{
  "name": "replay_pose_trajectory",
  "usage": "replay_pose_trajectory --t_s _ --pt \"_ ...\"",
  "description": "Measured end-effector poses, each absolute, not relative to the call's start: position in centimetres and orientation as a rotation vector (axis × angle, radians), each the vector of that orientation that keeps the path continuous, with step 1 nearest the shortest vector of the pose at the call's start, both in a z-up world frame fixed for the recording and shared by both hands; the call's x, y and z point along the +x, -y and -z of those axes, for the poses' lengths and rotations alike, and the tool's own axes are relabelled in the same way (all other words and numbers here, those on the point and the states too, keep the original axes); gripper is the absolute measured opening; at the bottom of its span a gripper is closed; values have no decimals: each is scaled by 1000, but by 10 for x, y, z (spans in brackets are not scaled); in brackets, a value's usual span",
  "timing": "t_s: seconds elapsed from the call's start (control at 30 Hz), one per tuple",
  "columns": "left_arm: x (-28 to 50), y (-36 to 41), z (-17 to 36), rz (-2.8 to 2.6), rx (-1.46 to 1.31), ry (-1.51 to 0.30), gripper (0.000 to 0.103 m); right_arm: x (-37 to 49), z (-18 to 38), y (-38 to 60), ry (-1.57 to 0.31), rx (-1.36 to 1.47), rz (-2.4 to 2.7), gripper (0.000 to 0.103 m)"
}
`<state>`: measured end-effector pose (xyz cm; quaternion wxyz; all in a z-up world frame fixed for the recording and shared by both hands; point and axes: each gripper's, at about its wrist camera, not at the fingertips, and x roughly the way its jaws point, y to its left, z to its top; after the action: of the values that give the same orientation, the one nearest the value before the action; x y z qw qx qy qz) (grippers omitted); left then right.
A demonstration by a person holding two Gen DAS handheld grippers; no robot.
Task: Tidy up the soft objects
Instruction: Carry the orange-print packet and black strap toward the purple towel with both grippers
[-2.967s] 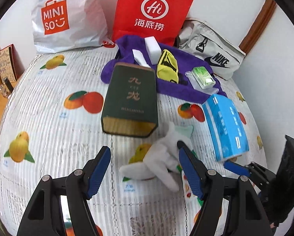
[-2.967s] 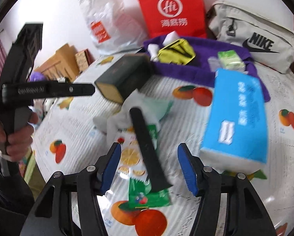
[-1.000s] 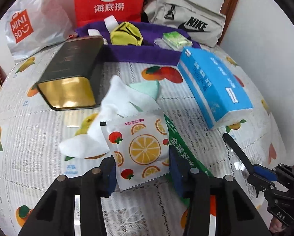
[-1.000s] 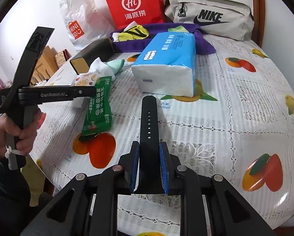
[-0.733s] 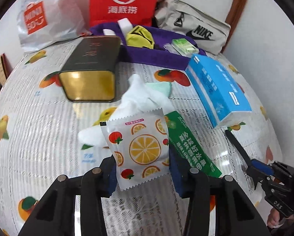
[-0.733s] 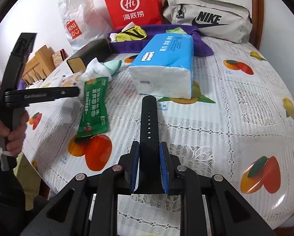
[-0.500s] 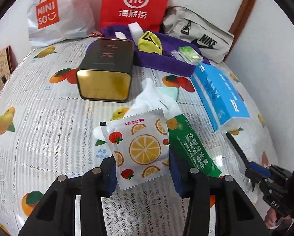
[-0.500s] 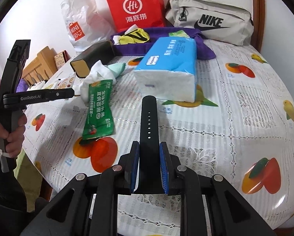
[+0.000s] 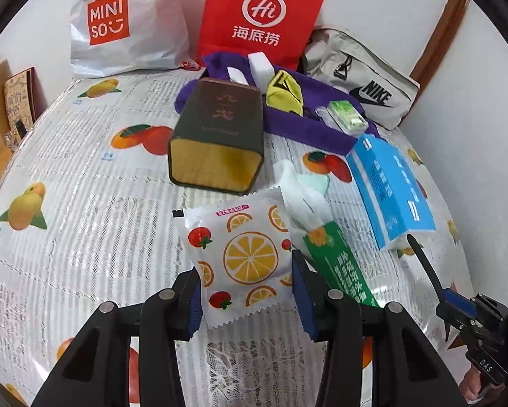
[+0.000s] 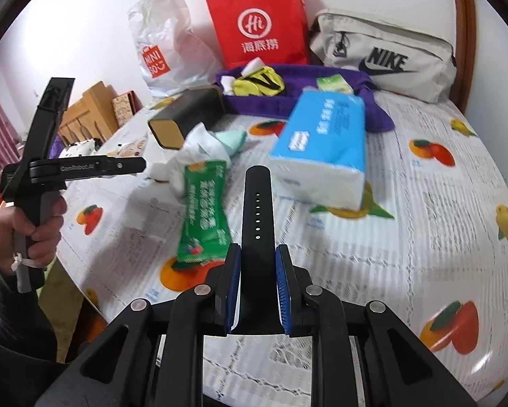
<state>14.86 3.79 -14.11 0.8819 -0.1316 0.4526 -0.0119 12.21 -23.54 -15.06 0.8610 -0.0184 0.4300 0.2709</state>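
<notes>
Fruit-printed tablecloth [image 9: 84, 183] covers the whole surface, with bags lined up against the far wall. Lowest in the left wrist view, the left gripper [image 9: 245, 291] is clamped on a white fruit-printed packet [image 9: 240, 254], gripped by its lower half and raised above the cloth. Lowest in the right wrist view, the right gripper [image 10: 258, 281] is closed on a black strap [image 10: 257, 203], whose long axis runs straight up the frame, away from the jaws. Just beyond, a green sachet [image 10: 204, 210] is seen lying flat at centre left, beside a crumpled white cloth [image 10: 199, 149]. Farther up, a purple cloth tray [image 9: 308, 125] lies at upper centre; it is judged the likely destination, directly ahead of both grippers, with the left one appearing nearer.
</notes>
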Motion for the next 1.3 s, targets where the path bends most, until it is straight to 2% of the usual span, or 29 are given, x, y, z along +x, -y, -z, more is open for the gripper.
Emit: replay_pose_trajectory --t_s 0.53,0.93,1.3 --pt "192 -58 96 -14 -282 -898 43 189 103 232 -841 -45 -550 20" --pt "238 -57 72 2 -283 -888 43 258 91 222 -830 -35 -554 21" --pt "291 -58 72 36 -278 -909 43 327 93 203 -833 -37 -555 21"
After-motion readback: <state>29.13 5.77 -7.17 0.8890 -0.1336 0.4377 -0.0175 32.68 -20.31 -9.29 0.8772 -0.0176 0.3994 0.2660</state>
